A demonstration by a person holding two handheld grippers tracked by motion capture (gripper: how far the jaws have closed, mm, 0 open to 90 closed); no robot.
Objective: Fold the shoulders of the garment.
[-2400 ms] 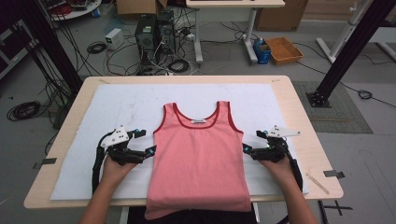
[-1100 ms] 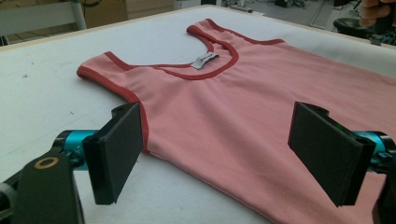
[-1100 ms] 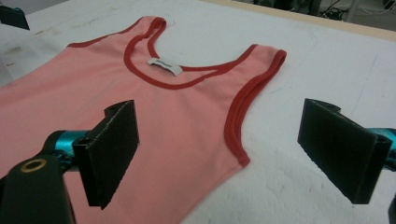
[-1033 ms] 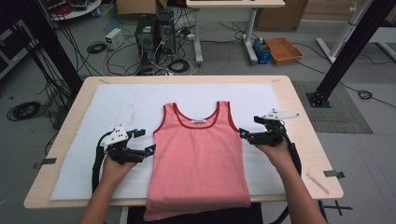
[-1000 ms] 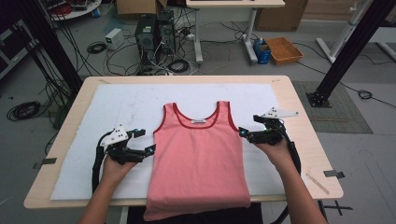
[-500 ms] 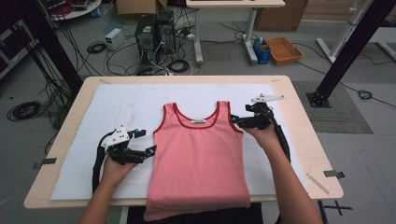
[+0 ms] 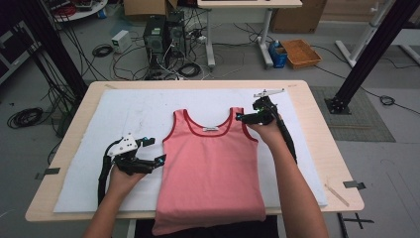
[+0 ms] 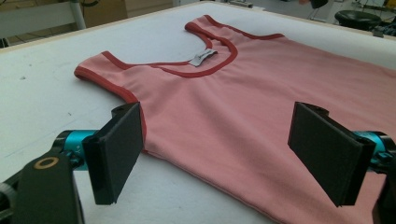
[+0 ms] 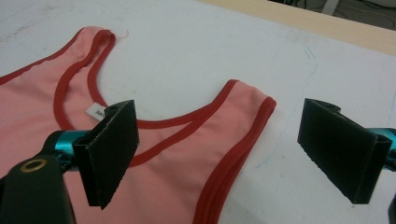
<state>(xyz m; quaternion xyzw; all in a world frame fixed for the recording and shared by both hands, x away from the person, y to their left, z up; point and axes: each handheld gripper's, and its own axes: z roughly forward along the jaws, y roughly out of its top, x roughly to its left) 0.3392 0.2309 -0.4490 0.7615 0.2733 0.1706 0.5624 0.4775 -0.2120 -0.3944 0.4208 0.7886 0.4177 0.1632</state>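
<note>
A pink tank top (image 7: 212, 166) with dark red trim lies flat on the white mat (image 7: 124, 114), its hem hanging over the table's near edge. My left gripper (image 7: 154, 151) rests open on the mat at the top's left side, below the armhole. In the left gripper view the pink tank top (image 8: 243, 93) spreads between the two spread jaws. My right gripper (image 7: 238, 118) is open and hovers over the right shoulder strap (image 9: 243, 112), which lies between its jaws in the right gripper view. A small label (image 9: 93, 112) sits inside the neckline.
The wooden table (image 7: 317, 114) carries the white mat. A thin wooden stick (image 7: 337, 195) lies near the table's right front corner. Beyond the table are computer towers (image 7: 161, 34), cables and an orange crate (image 7: 301, 52) on the floor.
My right gripper has moved forward and left, from beside the top's right edge up to its right shoulder strap. The left gripper has stayed in place.
</note>
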